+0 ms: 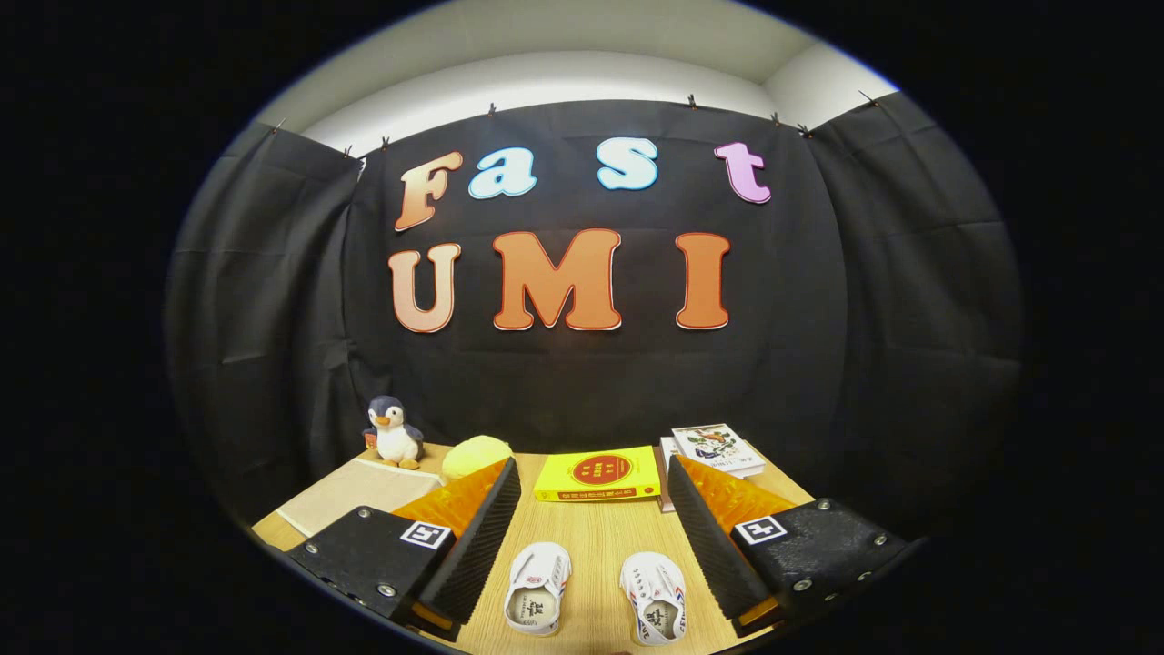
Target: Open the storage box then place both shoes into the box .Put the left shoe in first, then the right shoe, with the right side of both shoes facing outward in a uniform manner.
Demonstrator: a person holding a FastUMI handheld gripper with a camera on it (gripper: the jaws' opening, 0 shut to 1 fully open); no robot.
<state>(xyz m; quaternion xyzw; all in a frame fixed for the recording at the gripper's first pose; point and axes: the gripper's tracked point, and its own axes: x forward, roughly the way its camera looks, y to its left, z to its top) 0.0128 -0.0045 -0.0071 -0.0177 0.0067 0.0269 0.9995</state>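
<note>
Shoes, two small white sneakers with red-and-blue trim, lie side by side on the wooden bench (596,532), the left one (536,587) and the right one (655,596) both near and between the fingers. Gripper (593,482) fingers stand wide apart, holding nothing. Farther off lie a yellow book (597,473) with unreadable writing, a penguin toy (393,432) at far left and magazines (717,448) at far right.

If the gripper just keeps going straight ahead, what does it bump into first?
Probably the yellow book, lying flat just beyond the open gripper. The two white shoes lie lower down between the fingers, so it might pass over them. Depth is hard to judge.
</note>
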